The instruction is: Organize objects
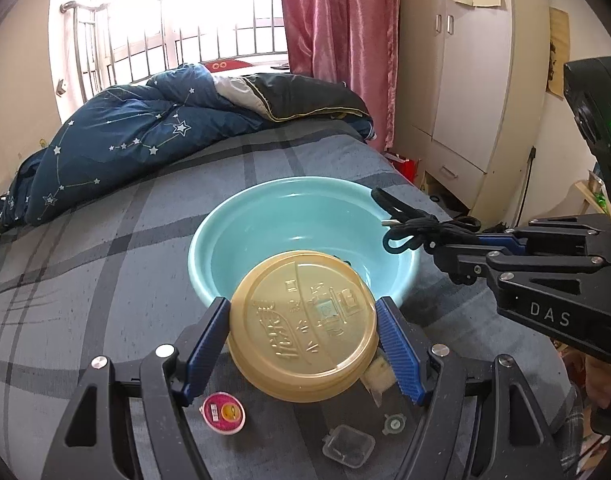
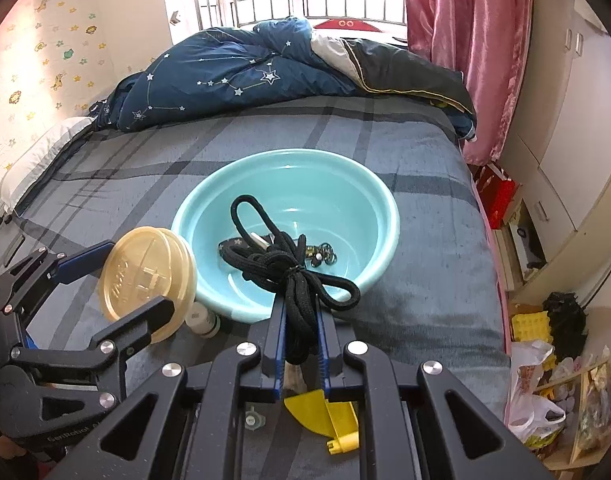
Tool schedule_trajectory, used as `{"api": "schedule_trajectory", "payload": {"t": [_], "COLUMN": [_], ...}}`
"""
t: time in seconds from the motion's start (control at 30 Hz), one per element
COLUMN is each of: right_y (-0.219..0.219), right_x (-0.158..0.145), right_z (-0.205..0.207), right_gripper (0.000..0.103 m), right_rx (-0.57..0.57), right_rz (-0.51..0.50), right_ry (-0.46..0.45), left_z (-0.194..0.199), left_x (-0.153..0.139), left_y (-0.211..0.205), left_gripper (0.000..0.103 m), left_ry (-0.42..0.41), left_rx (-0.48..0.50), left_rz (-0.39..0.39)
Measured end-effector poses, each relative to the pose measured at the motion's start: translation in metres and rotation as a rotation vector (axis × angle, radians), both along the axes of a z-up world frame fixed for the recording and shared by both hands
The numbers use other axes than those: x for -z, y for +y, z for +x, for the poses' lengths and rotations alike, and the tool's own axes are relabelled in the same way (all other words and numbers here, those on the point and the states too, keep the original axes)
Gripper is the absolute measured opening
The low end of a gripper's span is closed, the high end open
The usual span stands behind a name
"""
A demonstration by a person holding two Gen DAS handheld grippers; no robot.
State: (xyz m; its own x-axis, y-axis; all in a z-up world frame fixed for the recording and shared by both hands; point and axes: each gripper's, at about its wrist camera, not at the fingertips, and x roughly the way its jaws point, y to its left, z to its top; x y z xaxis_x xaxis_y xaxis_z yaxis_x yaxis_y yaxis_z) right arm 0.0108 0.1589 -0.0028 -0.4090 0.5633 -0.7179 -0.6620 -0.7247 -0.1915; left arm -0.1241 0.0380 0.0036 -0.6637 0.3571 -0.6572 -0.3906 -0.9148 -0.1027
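Right now the left gripper [image 1: 303, 344] is squeezed onto a round tan lid [image 1: 303, 326], one blue finger on each side of it, and it holds the lid up at the near edge of the blue bowl [image 1: 209, 236], which sits on the grey bed [image 1: 85, 272]. From the left wrist view you can see small things on the bed under the lid: a pink round tub [image 1: 224, 413], a clear little box [image 1: 348, 445] and a small grey cap [image 1: 394, 424]. The right gripper [image 2: 301, 312] is pinched tight on a bundle of black cord [image 2: 293, 276], held over the near rim of the bowl. Only the right wrist view looks down into the bowl, where some metal rings and clips [image 2: 321, 256] lie on the bottom. That view also shows a white bottle [image 2: 203, 320] lying just beside the bowl and a yellow plastic piece [image 2: 325, 416] on the bed under the gripper.
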Motion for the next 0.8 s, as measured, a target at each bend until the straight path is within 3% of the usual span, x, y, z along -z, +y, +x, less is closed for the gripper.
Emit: {"api": "schedule_trajectory", "payload": {"t": [0.8], "right_y": [0.056], "right_x": [0.011], "right_z": [-0.047], "right_gripper": [0.013], "right_rx": [0.001], "right_rz": [-0.032], "right_ry": [-0.018], "left_z": [-0.071], "left_x": [0.020], "left_y": [0.012], "left_gripper": [0.078], "left_ry": [-0.041], "left_rx": [0.036], "left_rz": [-0.007]}}
